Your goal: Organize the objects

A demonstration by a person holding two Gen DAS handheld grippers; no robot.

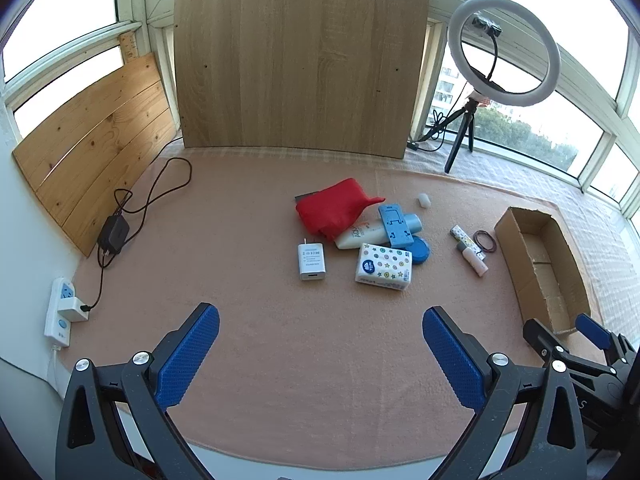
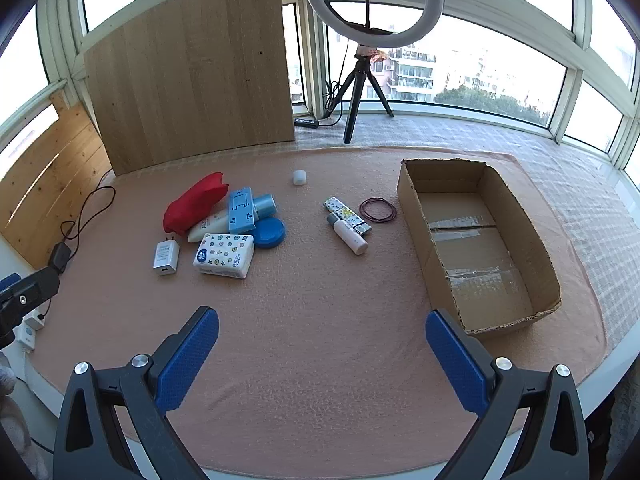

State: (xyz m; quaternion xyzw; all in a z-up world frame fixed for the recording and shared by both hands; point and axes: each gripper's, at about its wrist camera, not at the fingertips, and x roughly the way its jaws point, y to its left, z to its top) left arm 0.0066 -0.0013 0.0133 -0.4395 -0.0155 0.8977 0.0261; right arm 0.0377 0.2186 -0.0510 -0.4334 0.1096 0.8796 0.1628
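My left gripper (image 1: 320, 354) with textured blue rubbery pads, matt black plastic arms, shiny metal screws, fuzzy peach cloth (image 2: 320, 320) beneath, raw corrugated cardboard box (image 2: 524, 240) at two o'clock, soft red fabric pouch (image 1: 334, 210), glossy white plastic charger (image 1: 311, 261), wood-grain board (image 1: 300, 64) at twelve.

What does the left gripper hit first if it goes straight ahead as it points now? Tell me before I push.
The left gripper is open over bare pink mat. Straight on, the white charger and the tissue pack lie nearest; the charger looks slightly closer to the line, though depth is uncertain.
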